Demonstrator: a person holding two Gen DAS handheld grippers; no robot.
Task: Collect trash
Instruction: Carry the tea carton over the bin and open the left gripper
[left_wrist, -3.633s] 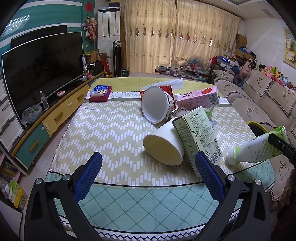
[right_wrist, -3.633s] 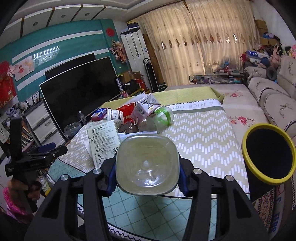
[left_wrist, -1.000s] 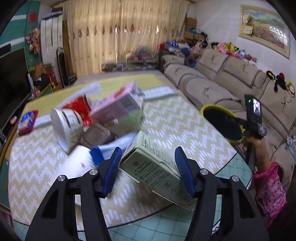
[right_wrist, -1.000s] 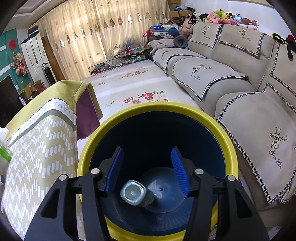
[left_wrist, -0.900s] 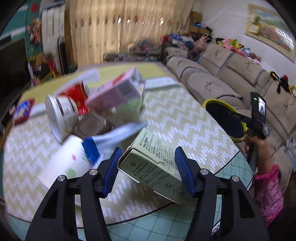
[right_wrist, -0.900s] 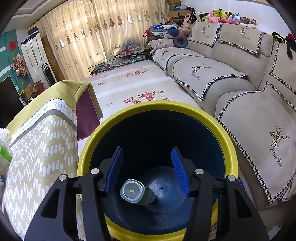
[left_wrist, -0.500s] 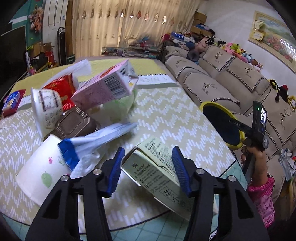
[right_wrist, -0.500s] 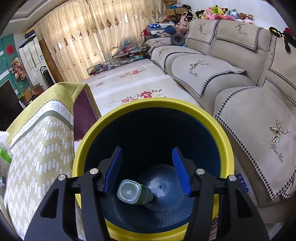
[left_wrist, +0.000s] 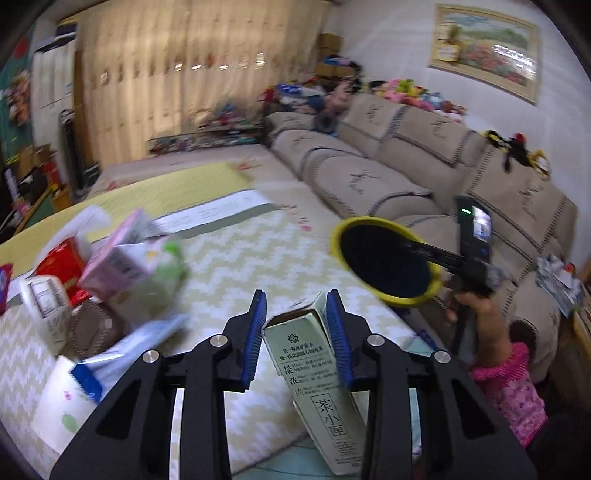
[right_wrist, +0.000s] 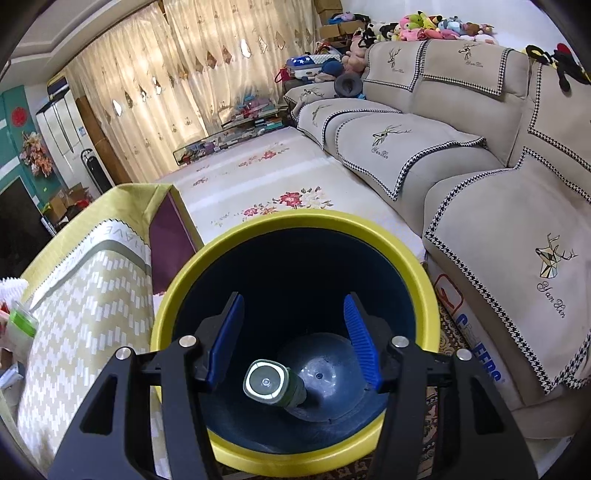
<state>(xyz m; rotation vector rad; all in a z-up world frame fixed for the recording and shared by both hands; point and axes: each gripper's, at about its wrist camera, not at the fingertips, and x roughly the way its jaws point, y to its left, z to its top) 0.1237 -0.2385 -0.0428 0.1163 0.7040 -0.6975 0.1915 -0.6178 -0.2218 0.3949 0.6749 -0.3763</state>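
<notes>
My left gripper (left_wrist: 295, 338) is shut on a pale green tea carton (left_wrist: 314, 373) and holds it above the table edge. The yellow-rimmed dark bin (left_wrist: 388, 266) stands beyond it to the right, beside the table. In the right wrist view my right gripper (right_wrist: 293, 338) is open and empty, its fingers over the bin (right_wrist: 295, 229). A plastic bottle (right_wrist: 273, 384) lies at the bin's bottom.
On the patterned tablecloth (left_wrist: 236, 254) at the left lie a pink carton (left_wrist: 118, 258), a red wrapper (left_wrist: 61, 264), a white tub (left_wrist: 44, 302), a paper cup (left_wrist: 62, 406) and a white-and-blue wrapper (left_wrist: 125, 354). A beige sofa (right_wrist: 461, 147) runs along the right.
My left gripper has closed on the tea carton, lifted it and swung right towards the bin. My right gripper has stayed open over the bin, moving only slightly.
</notes>
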